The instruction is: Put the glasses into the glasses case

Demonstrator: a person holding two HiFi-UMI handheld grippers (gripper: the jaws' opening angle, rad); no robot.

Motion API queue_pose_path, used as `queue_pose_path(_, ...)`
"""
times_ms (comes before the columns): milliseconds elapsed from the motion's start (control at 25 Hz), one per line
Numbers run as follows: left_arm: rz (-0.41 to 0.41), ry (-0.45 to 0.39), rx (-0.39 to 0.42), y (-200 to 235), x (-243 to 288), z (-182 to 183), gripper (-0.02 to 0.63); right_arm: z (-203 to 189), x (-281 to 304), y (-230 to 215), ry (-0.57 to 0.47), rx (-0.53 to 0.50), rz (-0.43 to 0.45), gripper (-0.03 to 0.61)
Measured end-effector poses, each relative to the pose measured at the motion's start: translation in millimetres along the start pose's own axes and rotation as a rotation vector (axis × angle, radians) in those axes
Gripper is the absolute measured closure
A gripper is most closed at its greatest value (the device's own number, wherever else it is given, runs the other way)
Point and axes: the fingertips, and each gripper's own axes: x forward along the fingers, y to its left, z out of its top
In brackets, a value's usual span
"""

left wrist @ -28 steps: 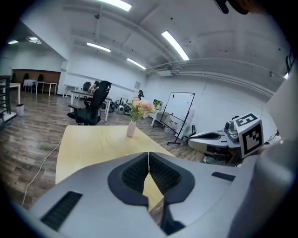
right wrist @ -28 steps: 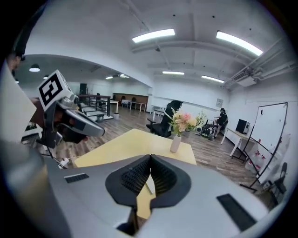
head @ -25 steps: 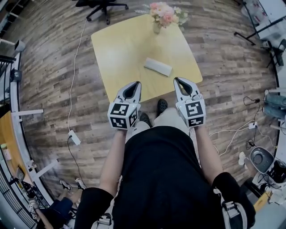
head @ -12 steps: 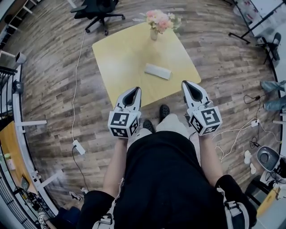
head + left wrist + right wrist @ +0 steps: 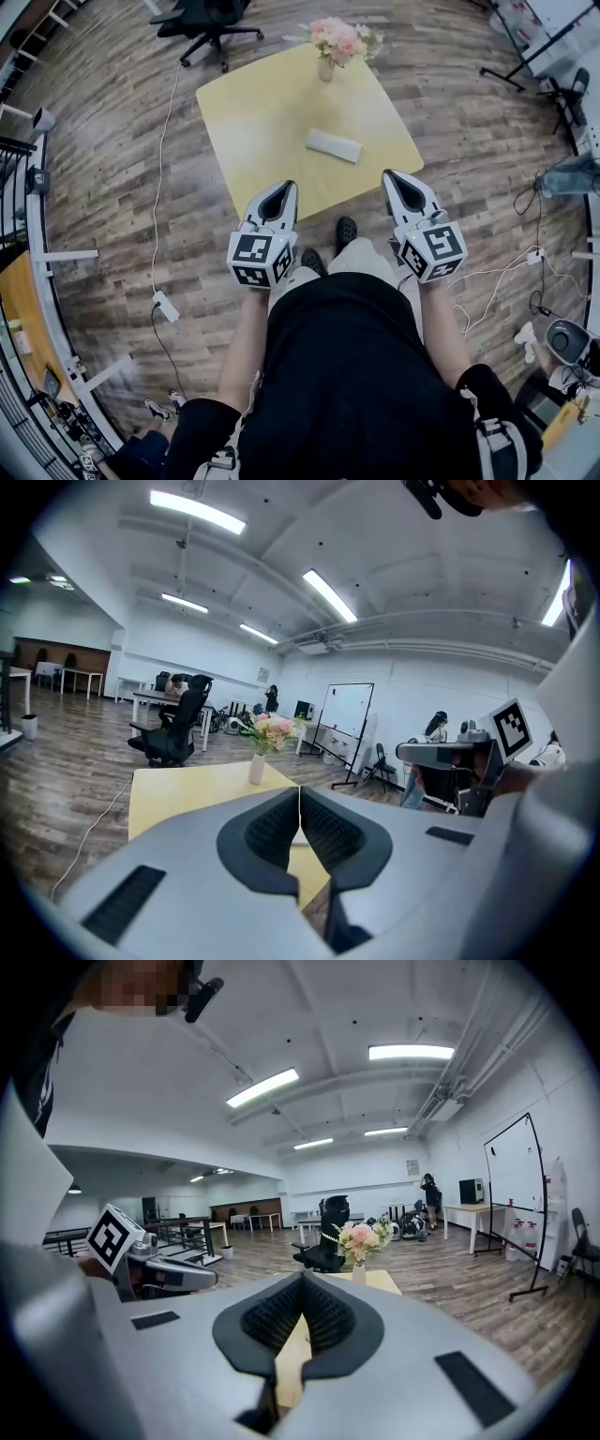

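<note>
A pale oblong glasses case (image 5: 335, 144) lies closed on the yellow table (image 5: 262, 112), right of its middle. No glasses show in any view. My left gripper (image 5: 287, 185) hovers over the table's near edge, jaws shut and empty. My right gripper (image 5: 386, 172) hangs just off the near right corner, also shut with nothing in it. In the left gripper view the jaws (image 5: 299, 794) meet in a thin line, with the table (image 5: 178, 794) beyond. The right gripper view shows its jaws (image 5: 302, 1283) pressed together the same way.
A vase of pink flowers (image 5: 330, 42) stands at the table's far edge. A black office chair (image 5: 202, 17) sits beyond it. A power strip and cable (image 5: 161, 306) lie on the wooden floor at the left. My shoes (image 5: 344, 228) are by the near edge.
The right gripper has rolled, and its marker cube has swung out to the right. The left gripper has barely shifted. Both stay shut.
</note>
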Motion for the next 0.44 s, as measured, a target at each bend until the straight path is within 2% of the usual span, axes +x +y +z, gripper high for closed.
queue_pose_path(440, -0.001, 0.008, -0.004, -2.9, 0.0, -8.2, 0.589, -5.7, -0.9, 5.7, 0.006, -0.015, 0.022, 0.565)
